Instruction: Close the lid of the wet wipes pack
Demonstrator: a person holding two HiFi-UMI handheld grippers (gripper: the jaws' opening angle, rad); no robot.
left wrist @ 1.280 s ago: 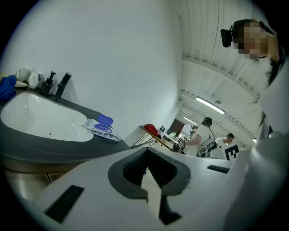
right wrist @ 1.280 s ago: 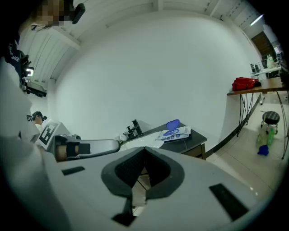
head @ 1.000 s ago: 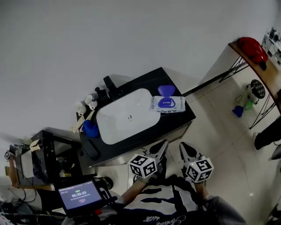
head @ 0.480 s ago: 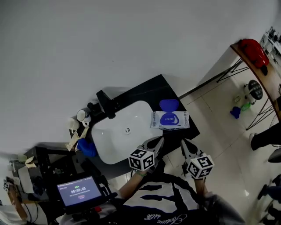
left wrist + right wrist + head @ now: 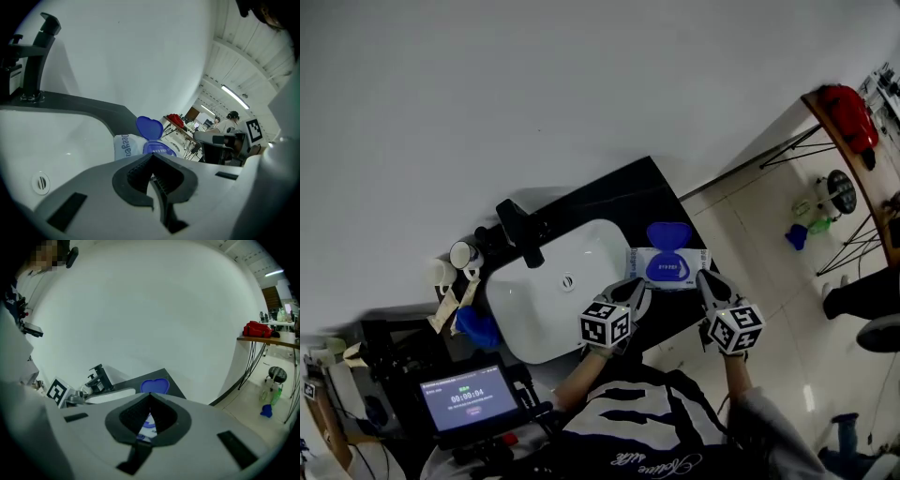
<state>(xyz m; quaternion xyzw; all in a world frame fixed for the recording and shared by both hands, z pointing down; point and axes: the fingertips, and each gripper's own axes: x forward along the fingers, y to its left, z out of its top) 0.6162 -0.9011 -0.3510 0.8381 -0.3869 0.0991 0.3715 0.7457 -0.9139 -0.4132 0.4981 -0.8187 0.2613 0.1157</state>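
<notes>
The pack (image 5: 668, 269) lies flat at the right end of the counter (image 5: 619, 202), just right of the basin (image 5: 546, 298) and near the counter's front edge. Its blue lid (image 5: 668, 234) is open, tipped back toward the wall from a hinge on the pack's far side, with the blue rim of the opening showing on top.

Both grippers have just arrived at it. The left gripper (image 5: 636, 292) points at the pack's left front corner, over the basin's right rim. The right gripper (image 5: 706, 279) sits at the pack's right end. From the head view I cannot tell whether either one touches the wrapper. In each gripper view the jaws are pressed together with nothing between them. The pack and lid sit just beyond the left tips, and the lid rises right over the right tips.

This looks like the end of the reach, with the closing itself not yet begun. With its tips together, either gripper could serve as a blunt pusher. The likely move is to get behind the lid, fold it forward and press it down while the other gripper steadies the pack.

A second ago both grippers hung well short of the counter's front edge, close to the person's body. Half a second ago they were at that edge. The pack has kept its place on the counter, and its lid has the same tilt. The tap (image 5: 517, 230) and the cups at the counter's left end are unmoved.
</notes>
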